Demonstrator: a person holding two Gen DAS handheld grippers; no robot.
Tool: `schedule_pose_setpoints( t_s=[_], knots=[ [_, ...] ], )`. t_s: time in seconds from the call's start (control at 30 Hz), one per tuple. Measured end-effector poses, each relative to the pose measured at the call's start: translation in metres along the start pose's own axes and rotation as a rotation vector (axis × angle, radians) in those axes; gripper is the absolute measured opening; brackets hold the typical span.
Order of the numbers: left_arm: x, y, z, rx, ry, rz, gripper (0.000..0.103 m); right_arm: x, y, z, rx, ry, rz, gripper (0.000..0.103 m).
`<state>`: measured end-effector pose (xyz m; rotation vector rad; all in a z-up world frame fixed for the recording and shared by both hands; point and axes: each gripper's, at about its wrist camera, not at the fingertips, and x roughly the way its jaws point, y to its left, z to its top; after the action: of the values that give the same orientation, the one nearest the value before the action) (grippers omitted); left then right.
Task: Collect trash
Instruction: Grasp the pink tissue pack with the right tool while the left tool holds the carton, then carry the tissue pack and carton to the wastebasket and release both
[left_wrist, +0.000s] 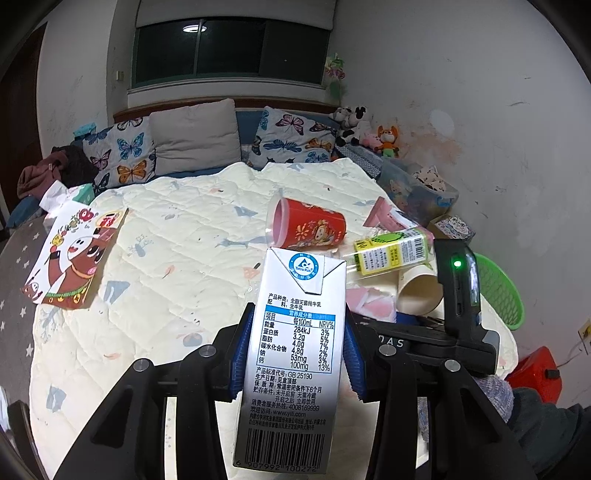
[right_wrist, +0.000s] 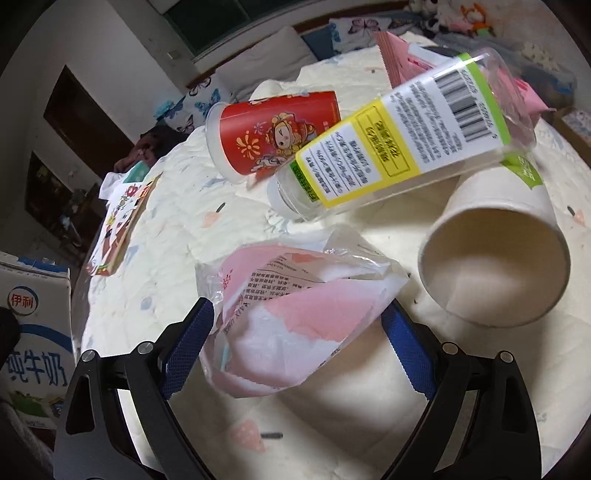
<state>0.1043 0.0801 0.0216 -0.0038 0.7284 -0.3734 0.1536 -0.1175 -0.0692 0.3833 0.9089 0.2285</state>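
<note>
- A flat cartoon-printed card (left_wrist: 75, 254) lies at the left edge of a pale quilted bed cover (left_wrist: 177, 240).
- The left gripper (left_wrist: 293, 347) pinches one milk carton (left_wrist: 295, 354) between its blue pads (left_wrist: 242, 354), which press on the carton's two narrow sides. The carton's long axis runs straight away from the camera, folded top pointing toward the pillows, barcode end nearest the lens.
- Beyond the carton, one red cup (left_wrist: 306, 227) lies on its side, its long axis left to right, open mouth facing left.
- Right of it, one clear bottle (right_wrist: 391, 147) with a yellow-green label lies tilted, cap end low and left, base high and right, resting over one white paper cup (right_wrist: 495, 258) whose mouth faces the camera.
- The right gripper (right_wrist: 299, 343) is spread wide around one crumpled pink-and-white plastic wrapper (right_wrist: 295, 314); the left pad seems to touch it, though contact on the right is hard to judge.
- A green basket (left_wrist: 498, 291) sits at the far right.
</note>
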Motion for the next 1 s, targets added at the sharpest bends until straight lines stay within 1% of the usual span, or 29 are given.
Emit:
schedule_pose_setpoints(
  t_s=[0.03,0.13,0.23,0.37,0.4,0.5,0.67,0.77,0.9,1.0],
  knots=[
    [0.000,0.002,-0.001,-0.004,0.001,-0.001,0.042,0.000,0.001,0.000,-0.006,0.000,0.012,0.074],
    [0.000,0.004,-0.002,-0.014,-0.002,-0.004,0.042,-0.004,0.002,0.000,-0.027,-0.013,0.034,0.063],
    [-0.001,0.003,-0.001,-0.015,-0.004,-0.008,0.042,-0.015,0.003,-0.002,-0.050,-0.034,0.048,0.060],
    [-0.002,-0.005,0.001,-0.006,-0.007,-0.021,0.042,-0.041,0.000,-0.004,-0.077,-0.069,0.077,0.059],
    [-0.001,-0.008,0.002,-0.001,-0.008,-0.026,0.042,-0.052,-0.002,-0.006,-0.094,-0.083,0.084,0.057],
    [0.001,-0.019,0.006,0.013,-0.009,-0.040,0.042,-0.077,-0.005,-0.010,-0.130,-0.113,0.103,0.057],
    [0.006,-0.043,0.012,0.038,-0.008,-0.072,0.042,-0.112,-0.018,-0.019,-0.148,-0.155,0.104,0.057],
    [0.011,-0.060,0.015,0.056,-0.005,-0.101,0.042,-0.134,-0.034,-0.023,-0.142,-0.189,0.084,0.057],
    [0.024,-0.087,0.019,0.086,0.012,-0.142,0.042,-0.157,-0.058,-0.023,-0.123,-0.235,0.027,0.057],
    [0.035,-0.108,0.023,0.106,0.027,-0.177,0.042,-0.171,-0.086,-0.022,-0.086,-0.257,-0.026,0.057]
  ],
)
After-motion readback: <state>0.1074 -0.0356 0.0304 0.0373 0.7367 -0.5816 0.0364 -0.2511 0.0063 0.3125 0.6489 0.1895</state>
